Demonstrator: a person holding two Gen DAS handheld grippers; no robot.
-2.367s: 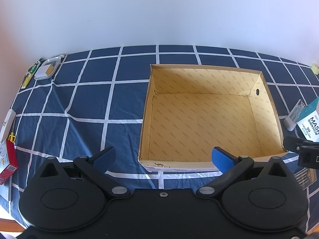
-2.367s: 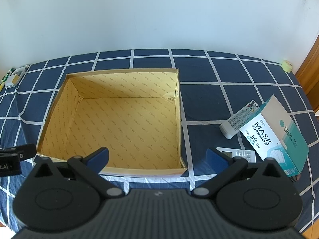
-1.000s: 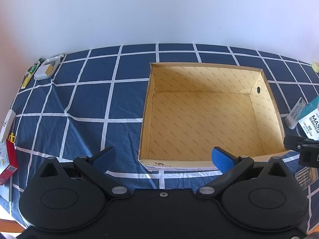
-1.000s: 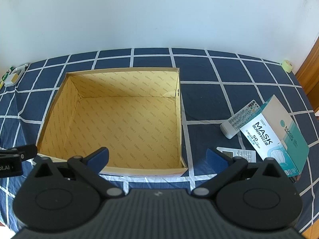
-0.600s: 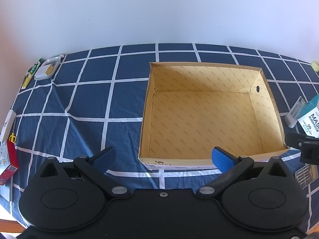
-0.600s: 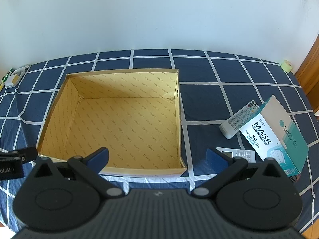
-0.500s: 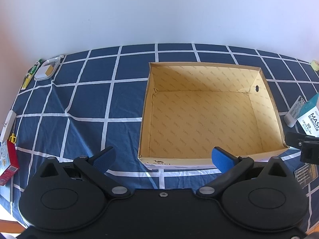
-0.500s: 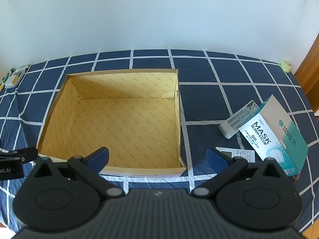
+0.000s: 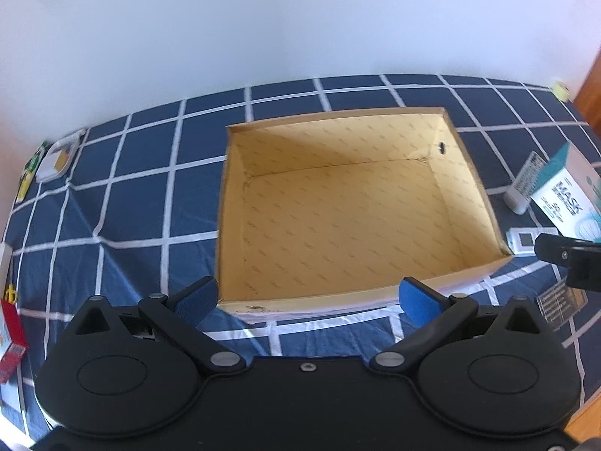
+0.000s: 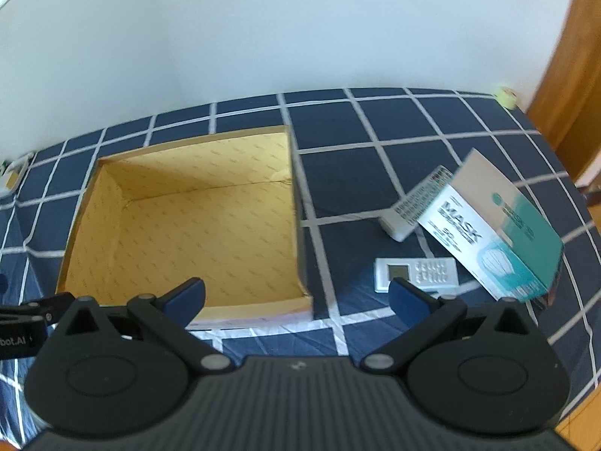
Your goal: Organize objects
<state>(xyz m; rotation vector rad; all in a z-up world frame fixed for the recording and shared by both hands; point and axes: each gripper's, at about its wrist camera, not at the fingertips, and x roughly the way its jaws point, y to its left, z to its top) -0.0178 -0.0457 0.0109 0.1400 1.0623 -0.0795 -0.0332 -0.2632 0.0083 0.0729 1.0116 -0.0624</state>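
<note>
An open, empty cardboard box point(image 9: 465, 173) point(image 10: 296, 203) sits mid-table on a blue checked cloth. To its right lie a teal-and-white mask box point(image 10: 492, 225) point(image 9: 571, 195), a white remote point(image 10: 413, 206) point(image 9: 526, 184) partly under it, and a small white remote with a screen point(image 10: 417, 274) point(image 9: 526, 240). My left gripper point(image 9: 308, 297) hovers open over the box's near edge, holding nothing. Just in front of the box's near right corner, my right gripper point(image 10: 296, 297) is open and empty; its right fingertip point(image 10: 402, 293) is close to the small remote.
At the table's far left are a clear case point(image 9: 56, 158), a green-and-yellow item point(image 9: 30, 173), small yellow scissors point(image 9: 11, 293) and a red packet point(image 9: 11, 342). A roll of tape point(image 10: 507, 97) sits at the far right corner. A wooden door point(image 10: 571, 60) stands right.
Both grippers have swung to the right and tilted; the box now sits further left in the right wrist view and the mask box and remotes look nearer. Both stay open.
</note>
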